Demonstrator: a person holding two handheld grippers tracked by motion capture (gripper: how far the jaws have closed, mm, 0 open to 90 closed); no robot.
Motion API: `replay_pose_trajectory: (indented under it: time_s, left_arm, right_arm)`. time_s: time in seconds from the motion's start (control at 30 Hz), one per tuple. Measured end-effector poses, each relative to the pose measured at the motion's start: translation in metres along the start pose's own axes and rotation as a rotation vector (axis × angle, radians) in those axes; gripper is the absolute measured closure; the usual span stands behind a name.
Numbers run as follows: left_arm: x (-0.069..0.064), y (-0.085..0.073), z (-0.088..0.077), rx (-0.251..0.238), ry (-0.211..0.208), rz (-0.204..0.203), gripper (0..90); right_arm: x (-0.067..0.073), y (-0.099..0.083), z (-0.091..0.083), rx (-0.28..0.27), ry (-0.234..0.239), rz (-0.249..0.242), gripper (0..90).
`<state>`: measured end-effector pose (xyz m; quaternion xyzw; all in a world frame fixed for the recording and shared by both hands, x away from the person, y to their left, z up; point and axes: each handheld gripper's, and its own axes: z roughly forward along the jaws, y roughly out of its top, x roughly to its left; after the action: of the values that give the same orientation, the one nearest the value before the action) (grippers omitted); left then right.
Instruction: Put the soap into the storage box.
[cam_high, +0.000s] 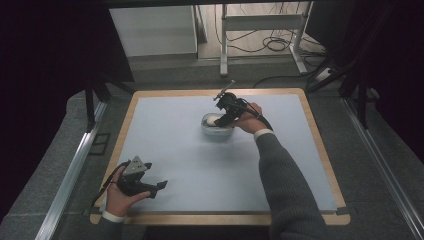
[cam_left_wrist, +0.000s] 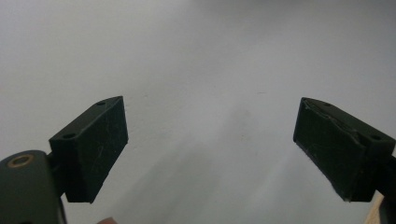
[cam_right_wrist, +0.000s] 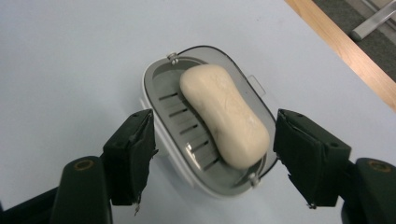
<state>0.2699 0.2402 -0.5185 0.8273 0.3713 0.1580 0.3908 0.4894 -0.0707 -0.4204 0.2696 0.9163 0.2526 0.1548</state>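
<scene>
A cream bar of soap (cam_right_wrist: 224, 114) lies slantwise in an oval soap dish (cam_right_wrist: 152, 88) with a white outer shell and a grey slotted insert. The dish (cam_high: 218, 132) stands on the pale blue mat, a little beyond its centre. My right gripper (cam_right_wrist: 215, 135) hovers over the dish's near end, open, one jaw on each side of the dish, with neither pad touching the soap. From above, the right gripper (cam_high: 223, 117) is seen tilted down at the soap (cam_high: 214, 120). My left gripper (cam_high: 159, 187) rests at the near left of the mat, open (cam_left_wrist: 210, 144) and with nothing between its jaws.
The mat (cam_high: 175, 150) covers a table with a wooden border (cam_high: 320, 145). Dark grey floor surrounds it, with metal rails (cam_high: 70, 175) along both sides. Behind the table stand a white metal frame (cam_high: 224, 45) and loose cables (cam_high: 275, 45).
</scene>
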Motion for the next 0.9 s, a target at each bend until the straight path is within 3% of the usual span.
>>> replay_pose_trajectory:
  time_s: [0.13, 0.2, 0.3, 0.7, 0.9]
  left_arm:
    - [-0.001, 0.000, 0.001, 0.001, 0.000, -0.002, 10.6]
    - [-0.001, 0.000, 0.001, 0.003, 0.002, 0.000, 10.6]
    - [-0.001, 0.000, 0.001, 0.003, 0.002, -0.003, 10.6]
    - [-0.002, 0.001, 0.001, 0.004, 0.004, 0.003, 10.6]
    - [-0.002, 0.001, 0.001, 0.002, 0.010, -0.003, 10.6]
  right_arm:
    - [-0.003, -0.019, -0.004, -0.025, -0.018, 0.042, 27.8]
    - [-0.004, -0.030, -0.006, -0.033, -0.050, 0.079, 26.8]
    - [-0.004, -0.046, -0.009, -0.057, -0.043, 0.109, 26.3]
    - [-0.001, -0.111, -0.032, -0.127, -0.065, 0.172, 25.7]
    - [0.009, -0.142, -0.044, -0.177, -0.119, 0.194, 26.3]
